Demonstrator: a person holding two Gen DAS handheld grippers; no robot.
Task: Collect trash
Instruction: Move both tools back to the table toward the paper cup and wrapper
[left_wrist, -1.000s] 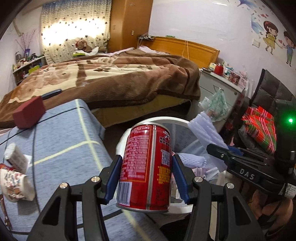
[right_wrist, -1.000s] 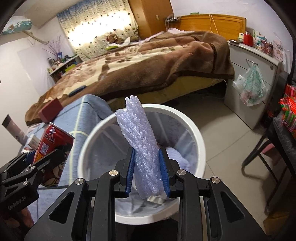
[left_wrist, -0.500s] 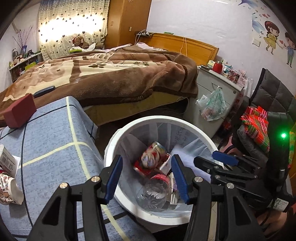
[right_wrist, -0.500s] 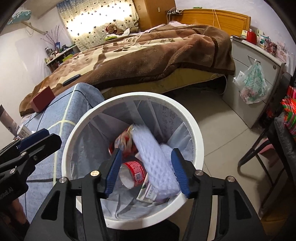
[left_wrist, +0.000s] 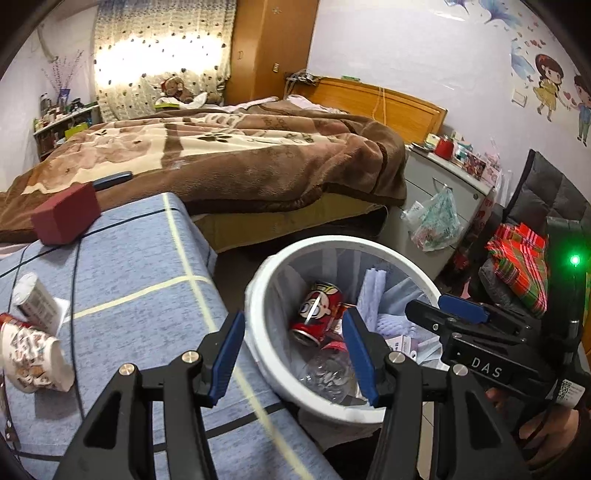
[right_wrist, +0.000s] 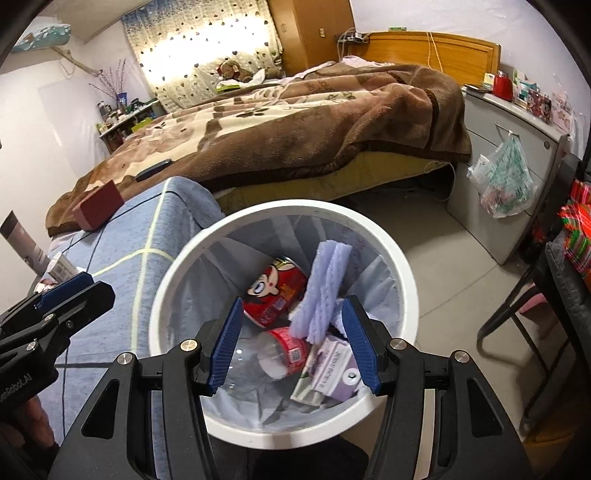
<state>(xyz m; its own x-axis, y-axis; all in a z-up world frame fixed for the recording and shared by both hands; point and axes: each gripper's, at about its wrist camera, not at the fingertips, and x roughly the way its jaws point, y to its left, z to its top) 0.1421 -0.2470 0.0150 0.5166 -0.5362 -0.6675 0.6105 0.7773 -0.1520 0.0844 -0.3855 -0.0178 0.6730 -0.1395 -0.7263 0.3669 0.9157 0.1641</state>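
Since both hand-held grippers stand apart and empty over the white bin (right_wrist: 400, 266), the next piece of trash has to come from the blue worktop (left_wrist: 140, 273) to the left of the left hand-held gripper (left_wrist: 291, 354). The right hand-held gripper (right_wrist: 293, 350) has just been opening, and nothing sits between its blue pads; the purple foam sleeve (right_wrist: 327, 291) lies below it inside the bin, leaning on the liner beside the red can (right_wrist: 275, 295), with a clear bottle (right_wrist: 280, 356) and a small carton (right_wrist: 332, 373) under them. What remains to collect, as far as I can judge, are 2 things at the far left of the left wrist view: a crumpled paper cup (left_wrist: 31, 360) lying on its side, mouth turned toward the hand-held gripper, and a white printed tube (left_wrist: 35, 302) just behind it, its long axis running away and leftward. Both are well apart from the bin, and the left hand is clearly the nearer one. The worktop between them and the pads is bare cloth, so a sideways sweep looks open; a thin dark cord (left_wrist: 75, 291) runs close by the cup and could snag. The red box (left_wrist: 66, 214) sits farther back near the worktop's far edge, beside the bed (left_wrist: 236, 162).
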